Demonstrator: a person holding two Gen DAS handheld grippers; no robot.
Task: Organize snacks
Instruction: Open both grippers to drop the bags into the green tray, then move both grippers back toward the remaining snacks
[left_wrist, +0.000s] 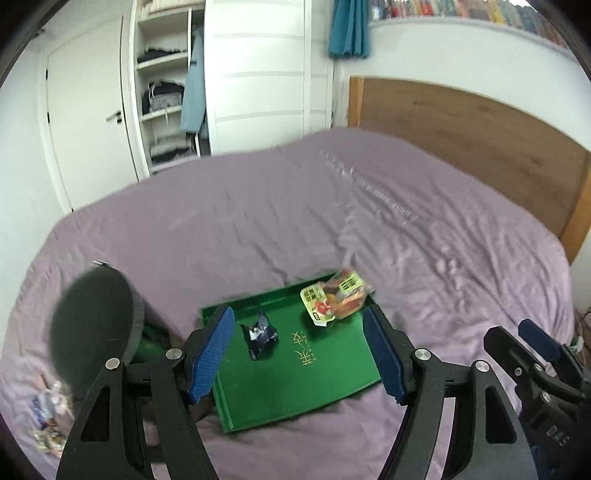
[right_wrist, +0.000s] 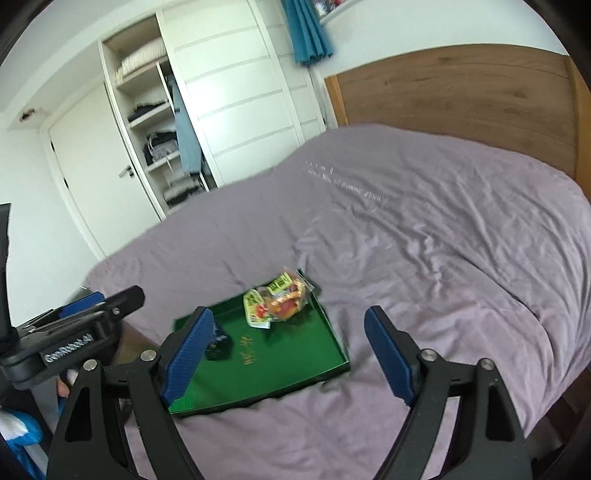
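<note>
Two views, both taken above a bed with a creased lilac sheet (left_wrist: 258, 221).

Left wrist view: left gripper (left_wrist: 299, 352) has its blue fingers apart, with nothing between them. A green tray (left_wrist: 332, 384) lies flat on the sheet. In it sit a dark crumpled wrapper (left_wrist: 260, 332) near the middle and a yellow snack packet (left_wrist: 334, 299) at the far right corner. More wrappers (left_wrist: 48, 417) lie on the sheet at left, beside a dark round lid (left_wrist: 92, 325). Beyond stand a white wardrobe (left_wrist: 258, 74) with open shelves, a door (left_wrist: 85, 118) and a wooden headboard (left_wrist: 461, 125).

Right wrist view: right gripper (right_wrist: 288, 354) has its fingers wide apart and empty. Tray, wrapper and packet show alike; left gripper enters at the left edge.
</note>
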